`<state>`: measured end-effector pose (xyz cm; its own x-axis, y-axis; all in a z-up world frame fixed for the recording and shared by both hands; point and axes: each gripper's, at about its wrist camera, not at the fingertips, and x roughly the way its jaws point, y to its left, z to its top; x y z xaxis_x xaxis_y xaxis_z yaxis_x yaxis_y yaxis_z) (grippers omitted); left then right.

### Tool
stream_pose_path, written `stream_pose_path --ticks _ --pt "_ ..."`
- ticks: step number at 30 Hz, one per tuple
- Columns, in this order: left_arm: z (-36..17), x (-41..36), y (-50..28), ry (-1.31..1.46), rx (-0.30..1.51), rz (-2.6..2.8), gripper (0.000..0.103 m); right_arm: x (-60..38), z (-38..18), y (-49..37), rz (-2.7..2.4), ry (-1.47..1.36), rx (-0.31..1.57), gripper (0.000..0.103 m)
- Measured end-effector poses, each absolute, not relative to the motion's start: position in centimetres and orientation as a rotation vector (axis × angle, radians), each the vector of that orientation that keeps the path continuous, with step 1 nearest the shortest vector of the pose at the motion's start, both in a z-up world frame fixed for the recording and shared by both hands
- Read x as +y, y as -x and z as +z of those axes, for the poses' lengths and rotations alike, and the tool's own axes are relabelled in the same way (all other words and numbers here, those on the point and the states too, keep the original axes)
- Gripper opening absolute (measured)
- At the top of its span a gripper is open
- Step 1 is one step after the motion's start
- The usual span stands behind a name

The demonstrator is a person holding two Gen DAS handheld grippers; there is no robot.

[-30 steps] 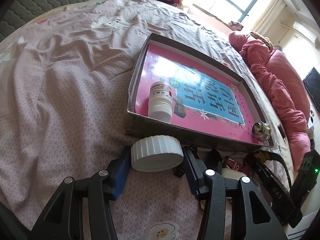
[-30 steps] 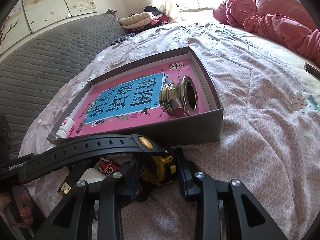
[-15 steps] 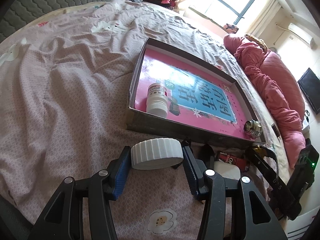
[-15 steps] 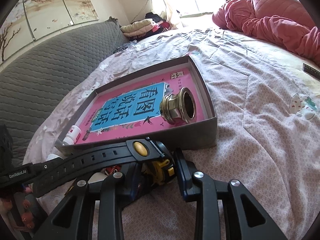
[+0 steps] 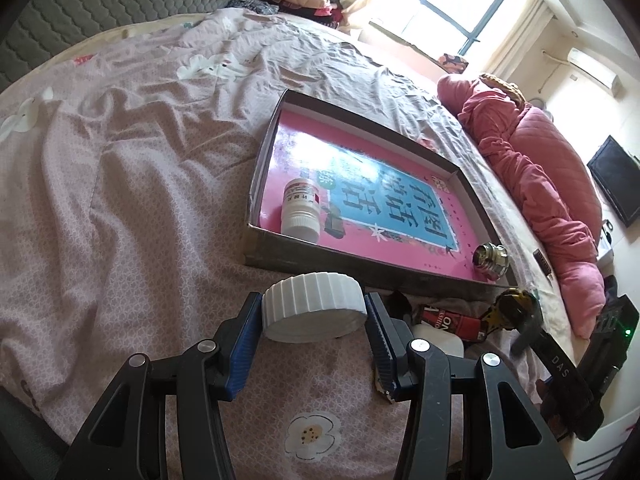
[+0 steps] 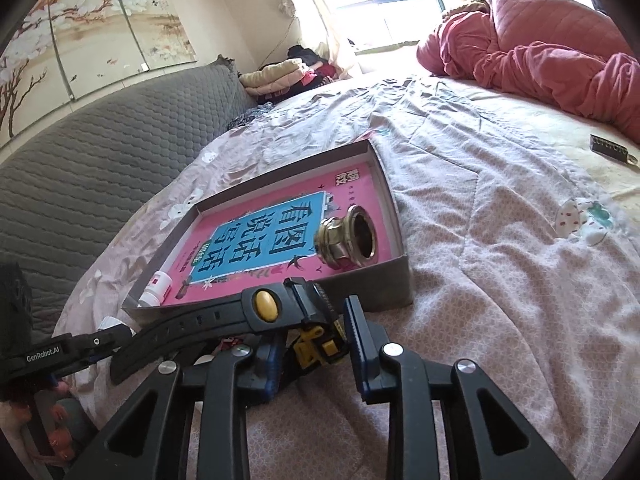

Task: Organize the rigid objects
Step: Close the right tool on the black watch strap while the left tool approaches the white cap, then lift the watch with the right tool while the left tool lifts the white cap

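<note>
White ribbed round plastic lid [image 5: 314, 306] sits clamped between the blue pads of the left gripper [image 5: 314, 316], lifted off the bedsheet, just in front of the near wall of the shallow grey cardboard box [image 5: 320, 262]. Left gripper angled downward, jaws about half spread, both pads pressing the lid's sides.

Black-and-yellow wristwatch with black rubber strap [image 6: 308, 336] is between the fingers of the right gripper [image 6: 316, 344]; its jaws have just been closing, and the pads now pinch the watch body, with the strap [image 6: 192, 324] sticking out left and up over the left finger. Yellow button [image 6: 266, 305] on the strap side faces the camera. Right gripper tilted down, less steeply than the left, near the box's front right corner. In the left view the watch [image 5: 516, 304] shows at far right with the right gripper's black body [image 5: 600, 344] beside it.

Inside the box: pink book with blue title panel [image 5: 384, 208] lying flat as the floor, white pill bottle with red-marked label [image 5: 302, 210] on its side at the near left corner, brass-coloured threaded metal fitting [image 6: 348, 240] on its side at the near right corner, opening facing right.

Between the grippers on the sheet: red packet with white lettering [image 5: 448, 320] and a white object [image 5: 438, 340], partly hidden.

Box rests on the pinkish patterned bedsheet [image 5: 120, 200]. Pink quilted duvet [image 6: 540, 52] bunched at the bed's far side, small dark bar-shaped item [image 6: 610, 146] near it. Grey quilted headboard [image 6: 100, 148] on the left.
</note>
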<state>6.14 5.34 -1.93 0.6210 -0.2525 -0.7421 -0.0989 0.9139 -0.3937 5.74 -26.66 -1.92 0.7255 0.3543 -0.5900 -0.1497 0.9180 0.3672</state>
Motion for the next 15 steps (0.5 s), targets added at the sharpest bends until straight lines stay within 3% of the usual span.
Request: stream_pose_path --ticks 2,15 --pt "-1.8 5.3 -6.1 0.419 0.902 -0.093 0.052 -26.9 -1.8 -5.6 0.279 -0.314 0.701 0.019" --pt "-0.8 5.4 -5.3 0.42 0.877 -0.103 0.052 -28.4 0.2 -3.6 0.254 -0.344 0.616 0.019"
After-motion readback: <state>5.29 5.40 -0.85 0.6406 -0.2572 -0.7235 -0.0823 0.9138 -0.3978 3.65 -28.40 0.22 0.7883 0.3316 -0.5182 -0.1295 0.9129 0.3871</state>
